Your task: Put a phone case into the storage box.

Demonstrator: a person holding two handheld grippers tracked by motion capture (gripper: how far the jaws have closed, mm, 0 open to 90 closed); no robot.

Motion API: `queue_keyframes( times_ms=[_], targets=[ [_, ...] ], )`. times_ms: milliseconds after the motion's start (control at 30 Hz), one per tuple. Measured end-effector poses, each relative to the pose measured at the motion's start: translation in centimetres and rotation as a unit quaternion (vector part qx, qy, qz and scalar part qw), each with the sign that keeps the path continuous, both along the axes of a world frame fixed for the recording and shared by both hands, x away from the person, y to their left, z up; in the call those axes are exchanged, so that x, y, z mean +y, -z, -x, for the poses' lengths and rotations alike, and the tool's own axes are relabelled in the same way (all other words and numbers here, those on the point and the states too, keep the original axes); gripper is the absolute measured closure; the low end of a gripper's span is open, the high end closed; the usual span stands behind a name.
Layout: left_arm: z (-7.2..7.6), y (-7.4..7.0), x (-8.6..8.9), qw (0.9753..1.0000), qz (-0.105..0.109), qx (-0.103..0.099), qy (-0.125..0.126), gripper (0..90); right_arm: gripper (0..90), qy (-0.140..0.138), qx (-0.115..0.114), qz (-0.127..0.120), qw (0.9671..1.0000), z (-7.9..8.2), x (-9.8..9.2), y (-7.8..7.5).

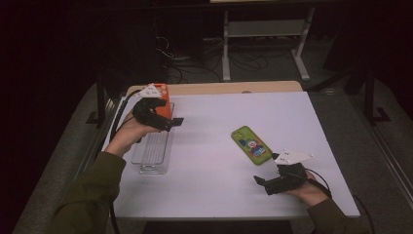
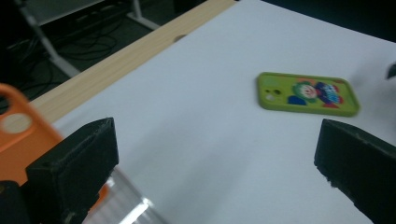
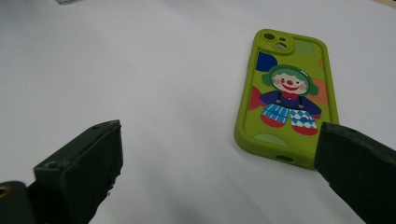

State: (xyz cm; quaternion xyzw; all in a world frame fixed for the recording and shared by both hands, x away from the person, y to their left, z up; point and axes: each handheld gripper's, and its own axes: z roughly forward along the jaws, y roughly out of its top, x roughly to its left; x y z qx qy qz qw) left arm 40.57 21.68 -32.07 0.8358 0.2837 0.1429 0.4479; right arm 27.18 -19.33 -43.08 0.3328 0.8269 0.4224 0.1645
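On the white table [image 1: 209,146], a green phone case [image 1: 251,145] is laid flat, just ahead of the right gripper [image 1: 272,183], long axis pointing away. Both grippers are held open and empty; the left gripper [image 1: 163,117] is farther.

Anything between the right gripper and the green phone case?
Nothing. In the right gripper view, bare white table runs from the open right gripper to the green phone case. The high view shows the same gap bare.
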Motion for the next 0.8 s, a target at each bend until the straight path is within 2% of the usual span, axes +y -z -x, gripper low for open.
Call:
queue_keyframes(
  times_ms=[133, 233, 400, 633, 667, 800],
  targets=[
    [1.5, 0.8, -1.2, 0.9996, 0.005, 0.004, 0.028, 0.0, 0.9, 0.0, 0.007, 0.001, 1.0, 0.0, 0.1, 0.0],
    [2.1, 1.3, -1.6, 0.9992, 0.007, 0.006, 0.038, 0.0, 1.0, 0.001, 0.009, 0.001, 1.0, 0.0, 0.1, 0.0],
    [3.7, 3.0, -2.7, 0.9976, 0.007, 0.016, 0.067, 0.0, 1.0, 0.005, 0.013, 0.003, 0.9999, -0.2, 0.2, 0.0],
    [5.3, 4.3, -3.7, 0.9965, -0.004, 0.021, 0.081, 0.0, 1.0, 0.012, 0.014, 0.002, 0.9998, -0.3, 0.1, -0.3],
    [5.8, 4.8, -3.9, 0.9963, 0.005, 0.025, 0.083, 0.0, 0.9, 0.016, 0.014, 0.001, 0.9998, -0.3, 0.1, -0.4],
    [6.4, 5.3, -4.2, 0.9958, -0.001, 0.027, 0.088, 0.0, 1.0, 0.021, 0.015, 0.0, 0.9997, -0.6, 0.1, -0.6]
  ],
)
